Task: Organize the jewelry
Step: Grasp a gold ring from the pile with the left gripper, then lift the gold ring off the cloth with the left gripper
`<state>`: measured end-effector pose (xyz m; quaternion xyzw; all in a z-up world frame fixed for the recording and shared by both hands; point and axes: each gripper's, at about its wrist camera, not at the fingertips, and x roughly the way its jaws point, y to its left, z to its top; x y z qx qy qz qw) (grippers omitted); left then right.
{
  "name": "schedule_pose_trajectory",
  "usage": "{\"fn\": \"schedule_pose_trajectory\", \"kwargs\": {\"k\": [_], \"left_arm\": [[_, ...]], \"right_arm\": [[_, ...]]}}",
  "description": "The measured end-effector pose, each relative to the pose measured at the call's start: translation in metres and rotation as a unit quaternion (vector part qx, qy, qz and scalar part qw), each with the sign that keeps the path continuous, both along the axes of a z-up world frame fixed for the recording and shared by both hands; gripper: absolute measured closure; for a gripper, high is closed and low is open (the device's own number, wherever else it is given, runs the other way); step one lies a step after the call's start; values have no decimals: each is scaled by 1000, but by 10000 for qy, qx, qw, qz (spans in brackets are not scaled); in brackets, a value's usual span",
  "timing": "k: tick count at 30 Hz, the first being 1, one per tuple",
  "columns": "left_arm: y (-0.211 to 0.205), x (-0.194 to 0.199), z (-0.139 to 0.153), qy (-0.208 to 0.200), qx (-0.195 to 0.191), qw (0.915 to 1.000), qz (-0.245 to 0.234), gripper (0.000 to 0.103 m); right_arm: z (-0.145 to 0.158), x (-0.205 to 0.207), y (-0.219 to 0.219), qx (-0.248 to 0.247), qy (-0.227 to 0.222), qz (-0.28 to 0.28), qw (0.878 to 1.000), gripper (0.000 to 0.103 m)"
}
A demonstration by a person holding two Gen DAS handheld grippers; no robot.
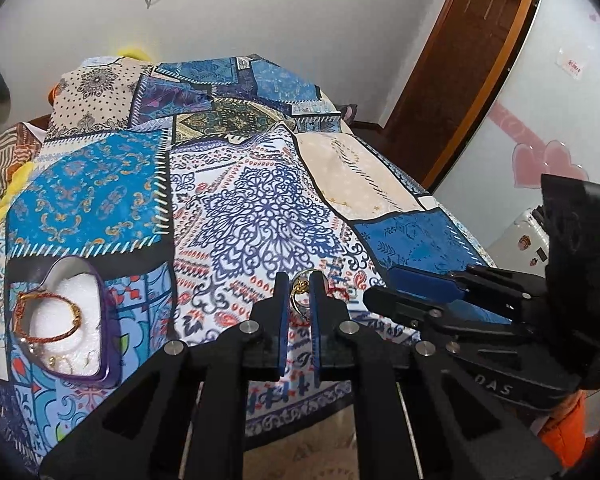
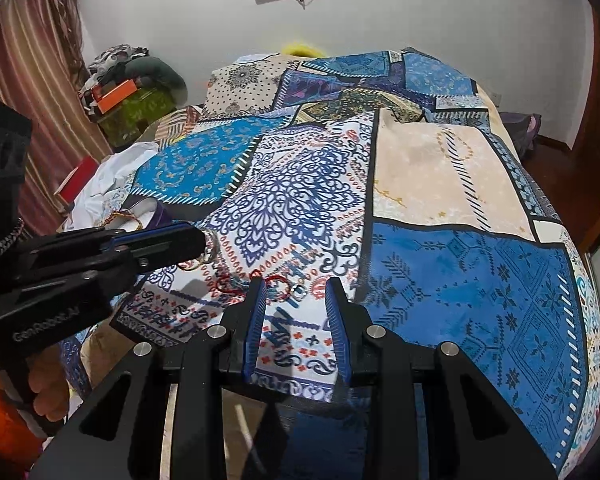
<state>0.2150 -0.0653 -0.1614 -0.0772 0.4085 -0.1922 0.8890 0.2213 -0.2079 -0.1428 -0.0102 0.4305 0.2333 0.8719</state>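
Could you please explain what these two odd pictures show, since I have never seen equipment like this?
There is no robot here: a person holds a hand-held two-finger gripper in each hand, and each carries a fisheye camera looking along its fingers. One picture comes from the left gripper, the other from the right gripper. Both point down at a bed with a patchwork bedspread. The left gripper is pinched shut on a gold ring. The right gripper stands open and empty, with a red string bracelet lying on the cloth just ahead of it. To the left sits a heart-shaped jewelry box already holding bracelets.
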Motion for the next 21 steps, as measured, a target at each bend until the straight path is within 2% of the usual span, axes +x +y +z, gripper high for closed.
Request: {"fn": "schedule_pose_trajectory", "kwargs": {"k": [8, 13, 16, 18, 21], "left_arm": [[4, -15, -25, 458, 66, 9988, -180, 95], [6, -19, -32, 574, 11, 9982, -143, 94], [7, -21, -31, 597, 48, 9981, -118, 85], [7, -24, -30, 575, 77, 9982, -134, 76], [7, -29, -29, 548, 108, 9983, -180, 73]], "right_arm": [[-4, -5, 9, -57, 59, 94, 9999, 75], [-3, -8, 13, -105, 59, 142, 9998, 75], [-2, -10, 14, -123, 49, 157, 9998, 75], [-2, -10, 14, -124, 47, 157, 9998, 75], [-3, -10, 14, -114, 62, 154, 9998, 75]]}}
